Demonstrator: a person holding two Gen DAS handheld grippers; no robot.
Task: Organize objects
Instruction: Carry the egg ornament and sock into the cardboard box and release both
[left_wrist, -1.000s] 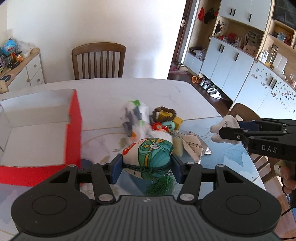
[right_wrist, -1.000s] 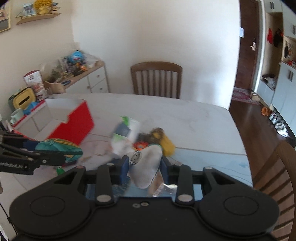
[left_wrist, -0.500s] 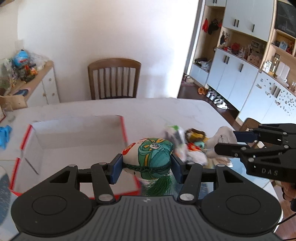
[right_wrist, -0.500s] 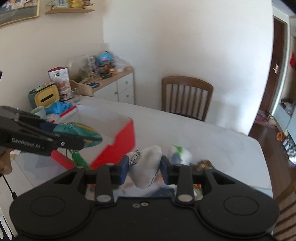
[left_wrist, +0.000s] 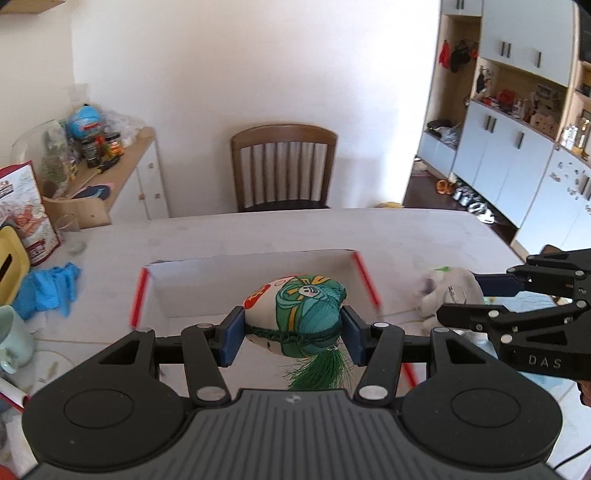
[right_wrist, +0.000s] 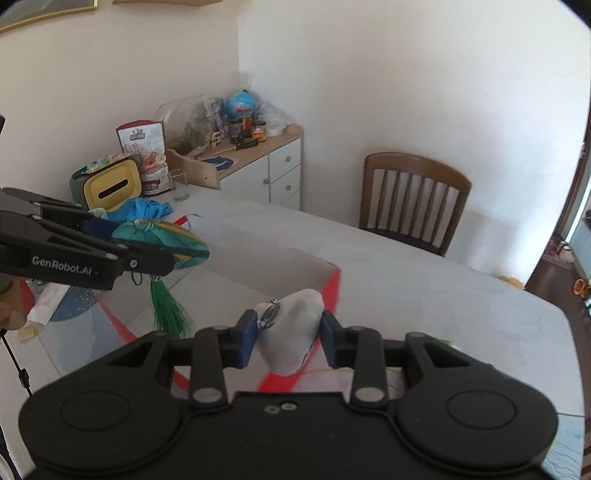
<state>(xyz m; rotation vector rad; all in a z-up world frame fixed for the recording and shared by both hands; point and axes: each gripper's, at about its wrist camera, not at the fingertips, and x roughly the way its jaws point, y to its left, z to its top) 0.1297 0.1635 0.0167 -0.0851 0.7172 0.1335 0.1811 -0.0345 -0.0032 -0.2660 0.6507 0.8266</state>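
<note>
You have carried both loads from the clutter pile across to the open red-edged cardboard box (left_wrist: 255, 291). Your left gripper (left_wrist: 292, 330) is hanging above the box, its jaws clamping the green embroidered fabric pouch with a tassel (left_wrist: 301, 314). Your right gripper (right_wrist: 288, 334) is hovering over the box's near corner, its jaws squeezing the small white plush toy (right_wrist: 291, 332) above the pale surface (left_wrist: 424, 232).

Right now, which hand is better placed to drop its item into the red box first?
Left. Its tongs hold the green pouch directly above the red box opening, while the right tongs hold the white plush above its edge.
</note>
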